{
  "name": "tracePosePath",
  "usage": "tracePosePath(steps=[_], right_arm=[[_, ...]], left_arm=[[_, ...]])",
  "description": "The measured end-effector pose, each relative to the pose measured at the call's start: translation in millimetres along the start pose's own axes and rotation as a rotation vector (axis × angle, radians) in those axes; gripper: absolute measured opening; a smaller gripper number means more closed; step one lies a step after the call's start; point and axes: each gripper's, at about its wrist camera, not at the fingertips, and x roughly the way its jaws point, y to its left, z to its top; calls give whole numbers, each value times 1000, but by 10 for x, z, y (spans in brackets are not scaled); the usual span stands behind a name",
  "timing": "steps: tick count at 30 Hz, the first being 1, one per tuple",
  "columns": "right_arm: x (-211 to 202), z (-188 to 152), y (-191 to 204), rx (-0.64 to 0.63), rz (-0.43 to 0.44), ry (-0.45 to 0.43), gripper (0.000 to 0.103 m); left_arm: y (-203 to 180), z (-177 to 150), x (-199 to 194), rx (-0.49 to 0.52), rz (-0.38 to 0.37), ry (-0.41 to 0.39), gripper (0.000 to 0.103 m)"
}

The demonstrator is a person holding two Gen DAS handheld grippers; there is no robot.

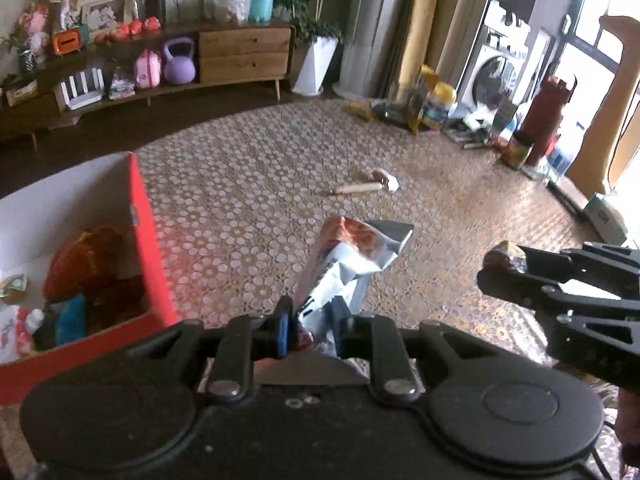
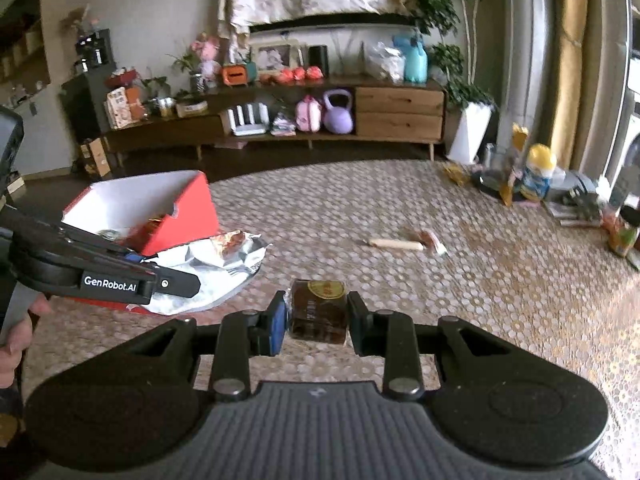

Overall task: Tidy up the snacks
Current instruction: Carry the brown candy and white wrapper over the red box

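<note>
A living room is showing in both wrist views, its floor covered by a brown carpet [image 1: 260, 184] patterned with pale circular flowers. Along the far wall a long wooden sideboard [image 2: 400, 110] with two drawers is carrying toys, a purple kettlebell [image 2: 338, 111] and a framed picture. A white planter with a green leafy plant [image 1: 316, 64] is standing beside it.

An open red cardboard box with a white inside [image 1: 148, 248] is sitting on the carpet to the left, already holding a crumpled orange-brown packet [image 1: 88, 256] and several smaller wrapped items. Out in the middle of the carpet, a pale wooden-handled tool [image 2: 394, 244] is lying next to a small pinkish wrapped snack [image 2: 430, 240], well apart from the box.

The left gripper [image 1: 310, 320] is clamping its jaws on the lower end of a crinkled silver foil snack bag with a reddish printed top [image 1: 352, 256], which is rising upright above the carpet, just right of the box. In the right wrist view the bag is hanging near the box's front corner.

The right gripper [image 2: 318, 316] is squeezing a dark brown square cake in clear wrapping with a gold round label [image 2: 318, 308] between its pads, holding it above the carpet. A person's hand [image 2: 18, 332] is gripping the handle of the left tool at the frame edge.
</note>
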Motion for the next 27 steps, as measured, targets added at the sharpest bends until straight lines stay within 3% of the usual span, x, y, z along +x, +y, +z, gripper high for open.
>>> tracePosePath(steps=[10, 20, 23, 27], right_arm=[[-345, 159, 586, -66, 47, -60, 31], [-365, 345, 1248, -118, 115, -104, 31], [-284, 390, 1442, -133, 133, -102, 31], [-172, 349, 1587, -145, 136, -78, 31]], left_arm=[[248, -116, -662, -35, 43, -90, 17], [659, -223, -1151, -76, 100, -154, 13], [817, -269, -1178, -94, 116, -148, 10], [963, -412, -996, -95, 86, -65, 12]])
